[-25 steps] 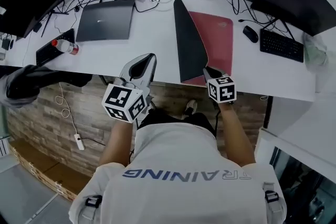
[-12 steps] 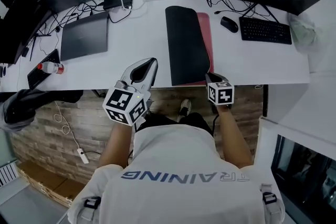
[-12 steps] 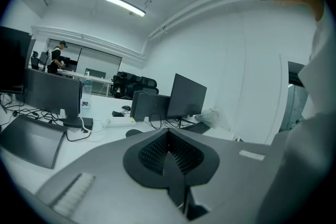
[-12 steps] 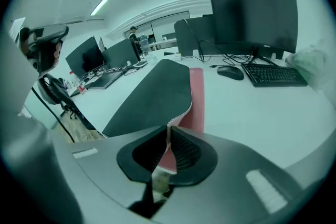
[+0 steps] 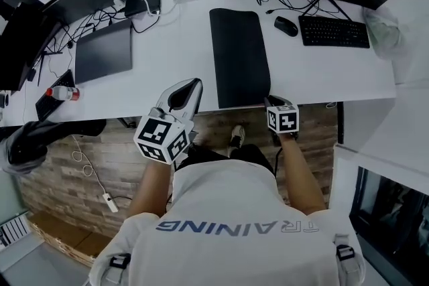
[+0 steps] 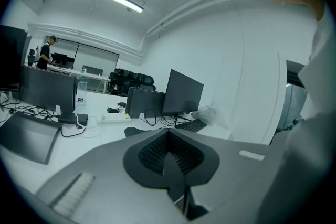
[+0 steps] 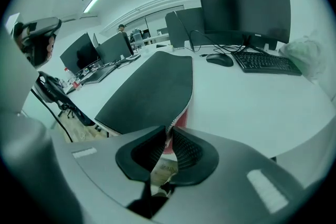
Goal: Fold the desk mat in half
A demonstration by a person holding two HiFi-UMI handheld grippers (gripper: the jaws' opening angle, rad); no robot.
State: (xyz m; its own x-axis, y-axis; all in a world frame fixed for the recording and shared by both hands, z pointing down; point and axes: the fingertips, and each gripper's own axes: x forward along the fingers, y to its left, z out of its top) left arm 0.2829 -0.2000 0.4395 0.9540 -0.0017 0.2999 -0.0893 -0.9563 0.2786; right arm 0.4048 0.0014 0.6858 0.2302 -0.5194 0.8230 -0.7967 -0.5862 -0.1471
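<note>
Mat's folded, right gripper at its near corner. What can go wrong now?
Jaws of the right gripper have just been opening with a corner of the desk mat between them; its top layer may spring back.
The left gripper, shut and empty, hangs off the mat, so nothing pins the fold.

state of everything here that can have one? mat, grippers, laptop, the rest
desk mat: folded in half, black side up, flat on the desk
right gripper: jaws have just been opening, mat's near corner between them, unpinched
left gripper: shut, empty
laptop: lid closed
monitor: screen dark
bottle: lying on its side
</note>
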